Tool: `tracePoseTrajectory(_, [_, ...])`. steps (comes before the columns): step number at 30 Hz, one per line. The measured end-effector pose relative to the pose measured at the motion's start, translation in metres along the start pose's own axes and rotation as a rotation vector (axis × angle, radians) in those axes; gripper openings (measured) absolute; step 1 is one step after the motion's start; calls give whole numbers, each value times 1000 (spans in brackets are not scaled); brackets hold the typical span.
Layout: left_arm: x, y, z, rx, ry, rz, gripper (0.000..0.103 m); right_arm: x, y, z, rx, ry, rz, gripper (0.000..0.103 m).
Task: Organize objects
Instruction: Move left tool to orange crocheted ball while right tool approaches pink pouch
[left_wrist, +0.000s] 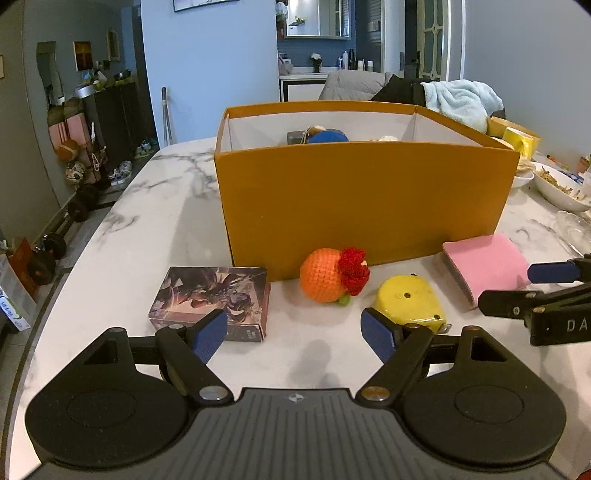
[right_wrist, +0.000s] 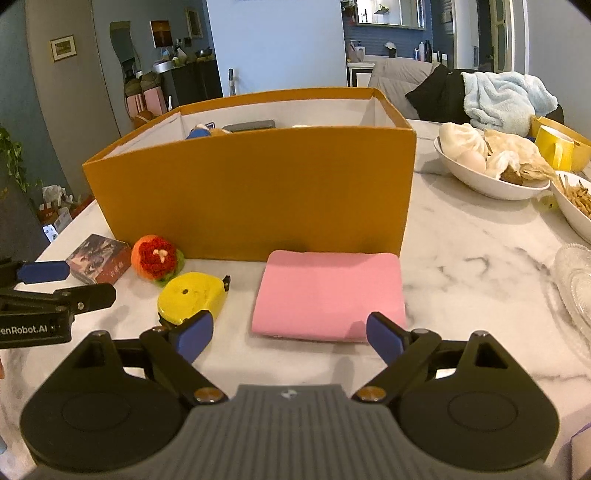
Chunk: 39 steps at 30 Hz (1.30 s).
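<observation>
Both wrist cams face box (left_wrist: 362, 199).

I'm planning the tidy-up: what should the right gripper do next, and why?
Probably ease the open right gripper forward to straddle the pink pad: it lies flat right ahead, untouched, outside the orange box.

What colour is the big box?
Orange outside, white inside; clearest in the right wrist view.

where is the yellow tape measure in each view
Left wrist: yellow tape measure lower centre-right, beyond the left gripper's right fingertip.
Right wrist: lower left, beside the pink pad.
Shared landmark: the orange box behind it.
</observation>
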<state>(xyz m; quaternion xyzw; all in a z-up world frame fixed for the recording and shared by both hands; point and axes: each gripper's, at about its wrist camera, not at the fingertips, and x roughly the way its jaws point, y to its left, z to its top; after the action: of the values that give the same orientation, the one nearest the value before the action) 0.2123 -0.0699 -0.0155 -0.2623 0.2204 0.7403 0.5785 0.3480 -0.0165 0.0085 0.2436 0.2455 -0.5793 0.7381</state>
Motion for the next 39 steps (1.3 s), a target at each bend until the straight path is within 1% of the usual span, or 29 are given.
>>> tracePoseTrajectory(5, [9, -11, 11, 30, -23, -23, 94, 7, 2, -2, -13, 8, -8, 91])
tracePoseTrajectory(8, [20, -20, 21, 43, -38, -52, 94, 7, 3, -3, -21, 2, -7, 92])
tracePoseTrajectory(11, [38, -23, 27, 14, -15, -49, 94, 5, 3, -2, -42, -29, -20, 92])
tracePoseTrajectory(15, [57, -21, 30, -40, 24, -63, 94, 4, 1, 1, -75, -56, -64, 92])
tracePoseTrajectory(19, [69, -19, 28, -72, 45, -80, 94, 12, -5, 8, -51, -53, -68, 92])
tracePoseTrajectory(21, [73, -16, 26, -110, 54, -96, 96, 16, -6, 11, -37, -57, -70, 93])
tracePoseTrajectory(22, [73, -14, 25, -122, 51, -105, 97, 19, -6, 13, -32, -57, -71, 93])
tracePoseTrajectory(24, [72, -14, 21, -112, 38, -100, 98, 26, -4, 16, -21, -55, -81, 94])
tracePoseTrajectory(26, [72, -14, 19, -104, 37, -95, 98, 33, 0, 18, -13, -50, -107, 96])
tracePoseTrajectory(28, [71, -14, 16, -99, 28, -77, 98, 38, 4, 17, -23, -56, -136, 99])
tracePoseTrajectory(32, [67, -13, 10, -93, 5, -72, 99, 42, 6, 11, -47, -78, -189, 99])
tracePoseTrajectory(33, [66, -13, 9, -90, 1, -71, 99, 44, 6, 10, -59, -77, -201, 102])
tracePoseTrajectory(39, [63, -11, 8, -85, -3, -79, 99, 43, -11, 2, -46, -98, -194, 102])
